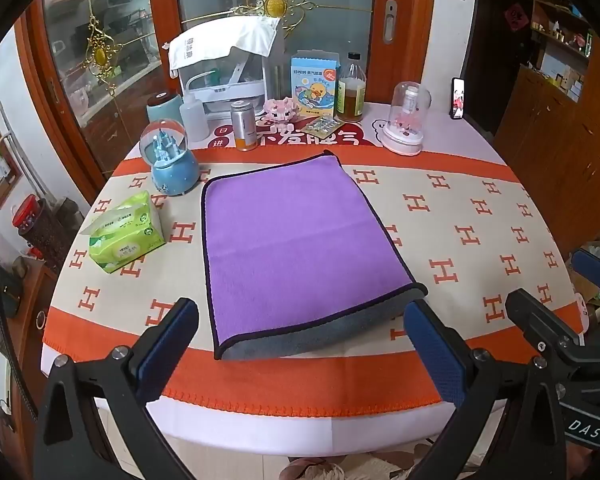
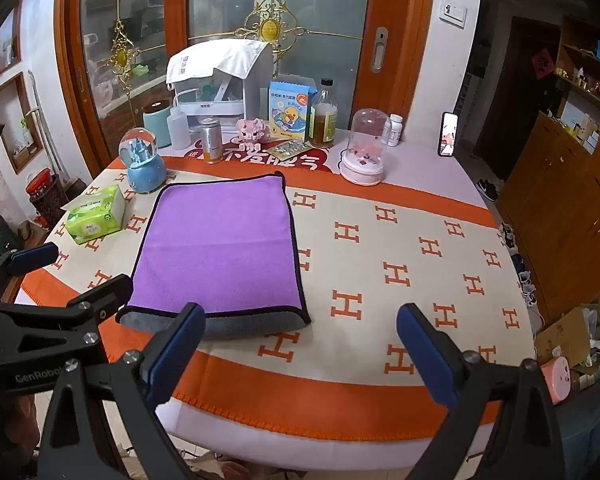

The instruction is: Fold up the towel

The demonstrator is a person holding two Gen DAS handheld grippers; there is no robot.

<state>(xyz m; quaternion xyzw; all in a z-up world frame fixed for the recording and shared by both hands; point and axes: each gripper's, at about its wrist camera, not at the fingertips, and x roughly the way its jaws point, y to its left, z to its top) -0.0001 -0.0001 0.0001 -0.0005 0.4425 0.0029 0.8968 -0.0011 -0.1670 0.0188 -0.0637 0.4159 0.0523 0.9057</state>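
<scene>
One purple towel (image 1: 296, 240), flat on the table cloth (image 1: 480, 216), near the front edge. Runs long-ways away from the tongs, short end closest. Sits right ahead of the left gripper (image 1: 300, 354), between its two fingers. Sits ahead and off to the left of the right gripper (image 2: 298, 354), so closer to the left one. Both sets of tongs wide open, holding nothing, a little back from the towel, not touching.

Looks already folded once: purple on top, grey layer peeking out along the near end, dark trim all around. Smooth, no big bumps. Maybe two layers thick, hard to tell from here.

Off to the left, a green tissue pack (image 1: 126, 232) and a blue snow globe (image 1: 170, 160), just beside the towel's far corner.
</scene>
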